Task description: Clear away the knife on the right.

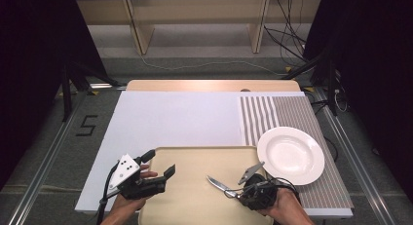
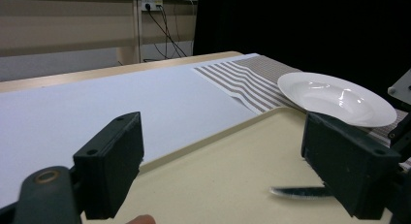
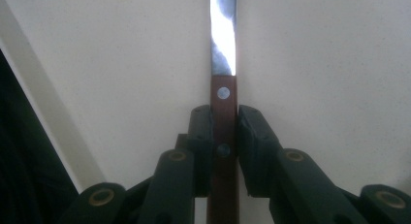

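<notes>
High view, from left to right: the left tongs (image 1: pixel 158 174) hung wide and empty over the left part of the beige tray (image 1: pixel 195 205), which lay at the near edge of the white-covered worktop (image 1: pixel 170 120). Next came the knife (image 1: pixel 220 184), above the tray's right half, its brown riveted handle (image 3: pixel 223 136) clamped between the pads of the right tongs (image 1: pixel 242 191). Its long axis ran almost level, the blade tip aimed left and slightly away from the person, toward the left tongs. Farther right, a white plate (image 1: pixel 290 155) sat on a striped mat (image 1: pixel 292 118). The knife looked light and stiff, its steel blade slick and sharp, so the wooden handle seemed the proper place to grip, well behind the edge.
</notes>
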The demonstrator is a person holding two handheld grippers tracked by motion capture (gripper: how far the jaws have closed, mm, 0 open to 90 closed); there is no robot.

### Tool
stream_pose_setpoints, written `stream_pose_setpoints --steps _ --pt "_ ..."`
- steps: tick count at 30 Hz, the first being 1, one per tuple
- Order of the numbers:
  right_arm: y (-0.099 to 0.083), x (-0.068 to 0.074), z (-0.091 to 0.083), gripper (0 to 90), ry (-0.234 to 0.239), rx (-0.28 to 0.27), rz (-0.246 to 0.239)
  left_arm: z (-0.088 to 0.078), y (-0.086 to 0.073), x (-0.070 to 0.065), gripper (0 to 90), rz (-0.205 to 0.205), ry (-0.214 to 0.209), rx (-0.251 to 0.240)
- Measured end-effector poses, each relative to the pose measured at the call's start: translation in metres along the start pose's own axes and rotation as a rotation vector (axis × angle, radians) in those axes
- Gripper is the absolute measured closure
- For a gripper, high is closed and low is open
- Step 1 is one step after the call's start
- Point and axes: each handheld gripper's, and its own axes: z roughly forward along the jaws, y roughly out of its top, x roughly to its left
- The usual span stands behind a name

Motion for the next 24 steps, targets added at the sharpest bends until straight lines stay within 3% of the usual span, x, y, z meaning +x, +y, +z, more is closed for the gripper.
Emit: stream_pose_setpoints --steps 2,5,7,10,12,15,19,24 --pt "0.0 -0.001 0.0 74.6 0.014 -0.001 -0.003 0.0 0.0 0.0 15.0 -0.001 0.0 0.0" --pt "0.001 -0.002 -0.003 60.1 0.035 -0.029 0.003 0.0 0.0 0.0 15.0 -0.002 0.0 -0.001" --pt "0.002 -0.002 -0.006 51.0 0.034 -0.069 -0.001 0.0 0.0 0.0 15.0 -0.002 0.001 -0.001" --pt "0.004 -0.002 -0.011 46.8 0.023 -0.153 -0.02 0.0 0.0 0.0 14.9 -0.002 0.001 0.0" --pt "0.006 -0.001 -0.014 53.4 0.027 -0.209 -0.026 0.0 0.0 0.0 15.0 -0.001 0.001 -0.001" --pt "0.006 0.003 -0.016 69.1 0.013 -0.268 -0.082 0.0 0.0 0.0 15.0 0.0 0.001 0.0" --pt "0.008 0.009 -0.009 80.9 0.0 -0.25 -0.143 0.0 0.0 0.0 14.9 -0.002 0.002 0.001" --pt "0.01 0.016 0.0 88.2 0.008 -0.199 -0.197 0.0 0.0 0.0 15.0 -0.001 0.003 0.003"
